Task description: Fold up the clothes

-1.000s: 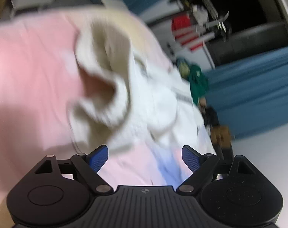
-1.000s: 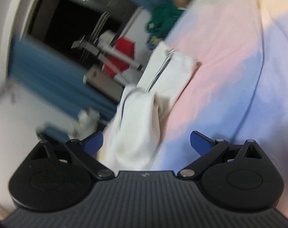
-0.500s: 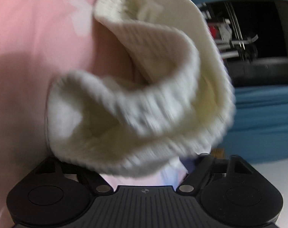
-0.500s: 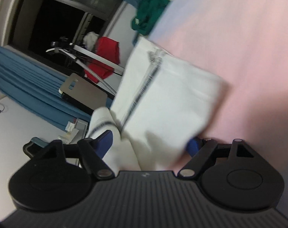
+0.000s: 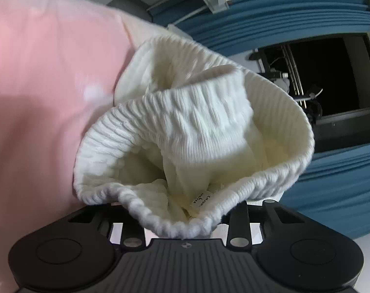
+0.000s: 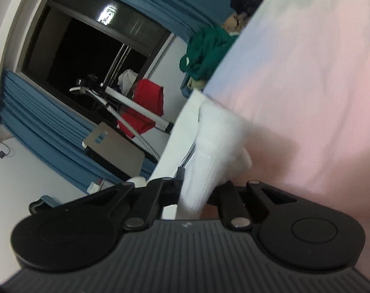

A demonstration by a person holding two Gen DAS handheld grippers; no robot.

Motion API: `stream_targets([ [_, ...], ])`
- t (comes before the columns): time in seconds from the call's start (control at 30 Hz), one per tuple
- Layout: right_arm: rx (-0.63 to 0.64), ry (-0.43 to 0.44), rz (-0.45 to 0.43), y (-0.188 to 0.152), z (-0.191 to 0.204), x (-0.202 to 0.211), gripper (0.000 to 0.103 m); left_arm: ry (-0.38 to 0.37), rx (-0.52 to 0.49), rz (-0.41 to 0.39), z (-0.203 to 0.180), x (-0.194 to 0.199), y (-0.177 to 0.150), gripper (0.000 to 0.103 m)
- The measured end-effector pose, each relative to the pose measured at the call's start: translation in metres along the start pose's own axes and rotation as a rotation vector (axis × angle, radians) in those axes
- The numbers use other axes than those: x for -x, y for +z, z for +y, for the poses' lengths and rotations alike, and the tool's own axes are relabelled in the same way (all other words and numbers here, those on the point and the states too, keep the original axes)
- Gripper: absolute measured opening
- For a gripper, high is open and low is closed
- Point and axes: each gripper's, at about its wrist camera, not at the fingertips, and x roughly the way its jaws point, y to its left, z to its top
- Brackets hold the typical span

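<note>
A cream-white ribbed knit garment fills the left wrist view, its waistband folded over the left gripper, whose fingertips are hidden under the cloth; the linkage arms stand close together. In the right wrist view, the right gripper is shut on a white ribbed edge of the garment, which has a dark zipper line. The garment lies on a pink and pale-blue bed sheet.
The pink sheet spreads to the left. Blue curtains and a dark window lie beyond the bed edge. A green garment, a red cloth and a grey board stand by the bed.
Both grippers moved from open and apart from the garment onto it. The right jaws closed on the white edge. The knit waistband now covers the left fingertips.
</note>
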Motion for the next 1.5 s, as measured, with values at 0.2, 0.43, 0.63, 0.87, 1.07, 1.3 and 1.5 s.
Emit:
stream_targets([
  [0.2, -0.028, -0.072, -0.113, 0.057, -0.016, 0.043, 0.009, 0.006, -0.03, -0.06, -0.001, 0.022, 0.005, 0.026],
  [0.43, -0.038, -0.206, -0.313, 0.136, -0.055, 0.11, 0.009, -0.027, -0.006, -0.131, -0.008, 0.063, 0.027, 0.024],
  [0.63, 0.056, -0.471, -0.514, 0.166, -0.11, 0.186, 0.009, -0.002, 0.028, -0.108, -0.018, 0.082, 0.034, 0.024],
  [0.87, -0.004, -0.601, -0.416, 0.158, -0.163, 0.193, 0.011, 0.095, -0.022, -0.1, -0.053, 0.076, 0.073, 0.03],
  [1.07, -0.051, -0.617, -0.356, 0.131, -0.142, 0.202, 0.034, 0.172, 0.01, -0.09, -0.046, 0.084, 0.085, 0.065],
  [1.3, 0.133, -0.608, -0.145, 0.089, -0.07, 0.223, 0.072, 0.142, 0.115, -0.018, -0.021, 0.091, 0.084, 0.087],
  [1.5, 0.195, -0.432, -0.014, 0.035, -0.007, 0.256, 0.072, 0.077, 0.243, -0.016, 0.013, 0.08, 0.088, 0.091],
])
